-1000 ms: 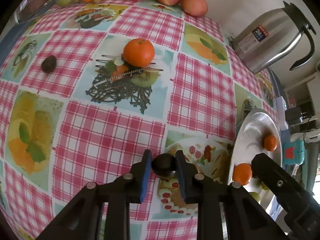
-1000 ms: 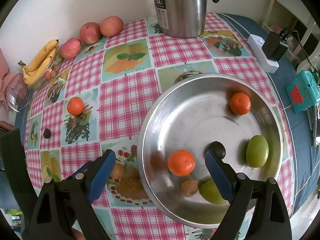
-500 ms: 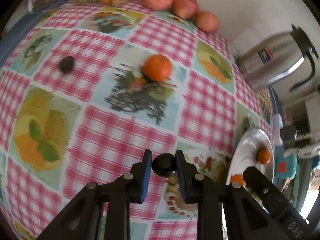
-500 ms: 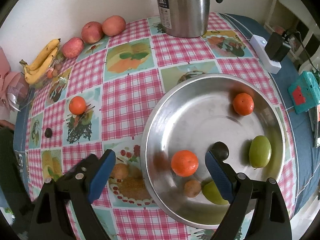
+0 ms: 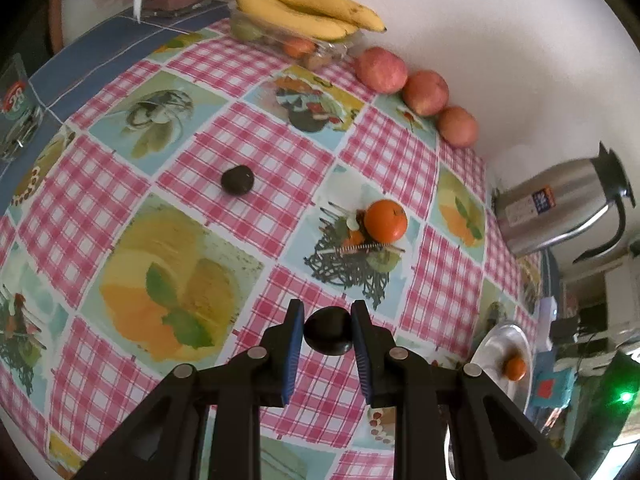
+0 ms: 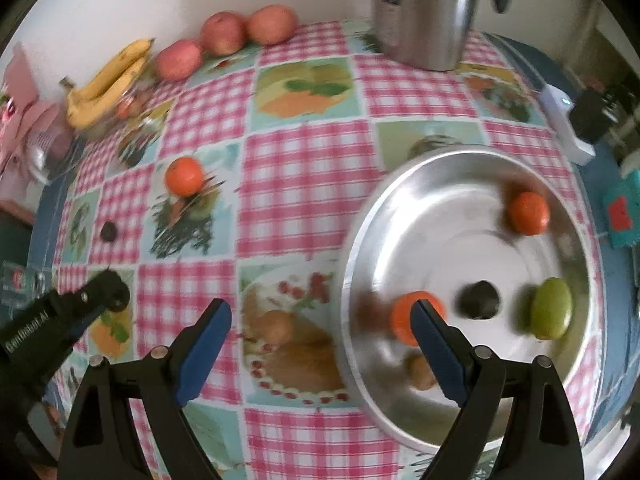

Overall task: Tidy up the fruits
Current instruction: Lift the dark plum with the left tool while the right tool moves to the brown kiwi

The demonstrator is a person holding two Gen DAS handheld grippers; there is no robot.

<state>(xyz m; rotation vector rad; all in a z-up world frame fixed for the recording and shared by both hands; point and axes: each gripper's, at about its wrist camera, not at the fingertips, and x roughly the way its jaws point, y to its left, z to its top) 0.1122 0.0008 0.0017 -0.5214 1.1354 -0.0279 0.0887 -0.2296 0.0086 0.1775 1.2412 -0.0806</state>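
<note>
My left gripper (image 5: 326, 332) is shut on a small dark round fruit (image 5: 328, 330) and holds it above the checked tablecloth. It also shows in the right wrist view (image 6: 114, 294) at the left. A second dark fruit (image 5: 237, 179) and an orange (image 5: 385, 220) lie on the cloth. My right gripper (image 6: 320, 336) is open and empty over the left rim of the steel bowl (image 6: 440, 208). The bowl holds two oranges (image 6: 528, 213), a dark fruit (image 6: 479, 300), a green fruit (image 6: 551, 314) and a small brown fruit (image 6: 420, 368).
Bananas (image 5: 304, 8) on a clear tray and three apples (image 5: 424, 92) lie along the back wall. A steel kettle (image 5: 560, 204) stands at the back right. A glass (image 5: 16, 116) stands at the left edge. A white power strip (image 6: 568, 128) lies right of the bowl.
My left gripper has lifted and swung left with the dark fruit, away from the bowl. My right gripper has shifted left, so the bowl sits further right in its view.
</note>
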